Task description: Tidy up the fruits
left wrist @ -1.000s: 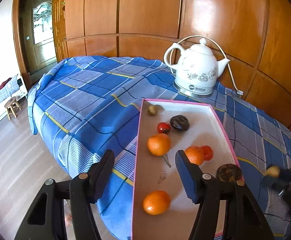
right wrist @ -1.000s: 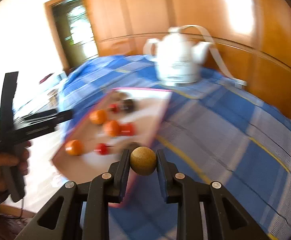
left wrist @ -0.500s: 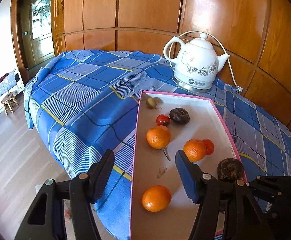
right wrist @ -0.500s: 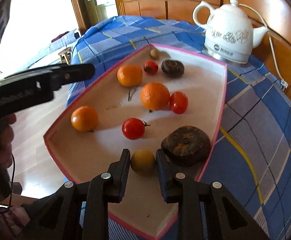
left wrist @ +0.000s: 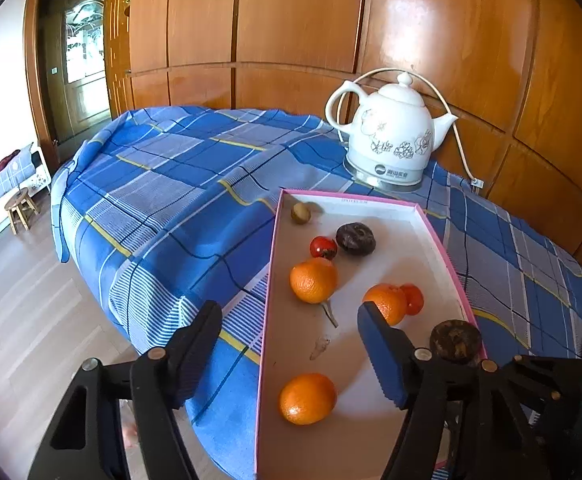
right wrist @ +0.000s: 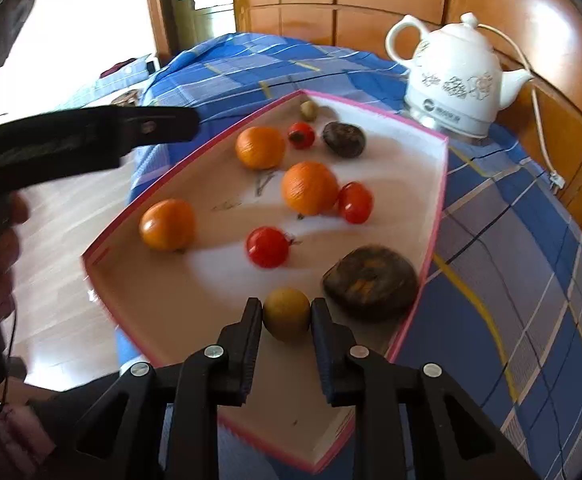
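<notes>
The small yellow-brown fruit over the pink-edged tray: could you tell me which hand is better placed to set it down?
Right. The right gripper already holds the small yellow-brown fruit low over the tray, beside the dark brown fruit. The left gripper hangs open and empty.

- Right gripper (right wrist: 286,314), bottom centre of its view: pinched shut on a small round fruit (right wrist: 286,312).
- Left gripper (left wrist: 289,346), lower frame: jaws spread, just widened, nothing between.
</notes>
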`<state>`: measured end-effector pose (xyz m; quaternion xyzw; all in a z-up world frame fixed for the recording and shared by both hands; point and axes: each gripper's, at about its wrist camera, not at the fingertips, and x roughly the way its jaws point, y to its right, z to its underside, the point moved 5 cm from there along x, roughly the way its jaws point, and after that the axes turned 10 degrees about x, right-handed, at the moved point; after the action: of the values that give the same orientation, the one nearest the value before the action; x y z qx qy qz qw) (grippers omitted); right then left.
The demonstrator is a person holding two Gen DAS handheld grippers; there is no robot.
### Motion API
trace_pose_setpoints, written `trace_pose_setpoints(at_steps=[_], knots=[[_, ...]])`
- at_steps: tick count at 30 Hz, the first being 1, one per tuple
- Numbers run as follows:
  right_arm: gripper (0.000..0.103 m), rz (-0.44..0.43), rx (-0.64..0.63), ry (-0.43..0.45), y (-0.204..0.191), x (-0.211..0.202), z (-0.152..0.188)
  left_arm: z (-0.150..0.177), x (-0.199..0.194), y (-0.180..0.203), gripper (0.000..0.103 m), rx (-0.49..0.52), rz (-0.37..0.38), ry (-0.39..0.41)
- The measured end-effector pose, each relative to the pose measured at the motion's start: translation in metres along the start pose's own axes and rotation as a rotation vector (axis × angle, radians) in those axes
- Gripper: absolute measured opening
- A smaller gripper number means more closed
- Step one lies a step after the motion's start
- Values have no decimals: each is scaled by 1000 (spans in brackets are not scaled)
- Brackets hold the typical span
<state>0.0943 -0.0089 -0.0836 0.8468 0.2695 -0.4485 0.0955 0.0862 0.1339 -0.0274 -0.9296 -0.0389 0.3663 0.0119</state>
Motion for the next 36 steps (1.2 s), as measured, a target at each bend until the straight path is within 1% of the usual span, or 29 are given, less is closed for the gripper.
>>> trace_pose_setpoints(at_steps=[3,5,9,13,23,27,31,33,36], knots=[[25,7,14,-1,2,1,-3,-1,-2,2,73,6,-1,7],[25,-10,23,-5,2,0,-1,-1,-3,3,74,10,-1,10],[25,-7,35,-6,2,-2,3,0,-4,7,75,17,3,9],[27,-3,55,7,3,-5,3,0,-6,10,77,18,6,13],[30,0,88,53,3,-20,4,0,-15,19,80,35,10,26],[31,5,114,91,6,-33,5,0,-20,20,82,39,3,36],[31,36,160,141,14,-48,7,0,-28,23,87,42,-9,52],[31,69,180,182,18,-58,7,1,-33,24,90,44,-15,62],[34,135,236,235,27,-72,8,4,-42,27,96,45,-18,80]])
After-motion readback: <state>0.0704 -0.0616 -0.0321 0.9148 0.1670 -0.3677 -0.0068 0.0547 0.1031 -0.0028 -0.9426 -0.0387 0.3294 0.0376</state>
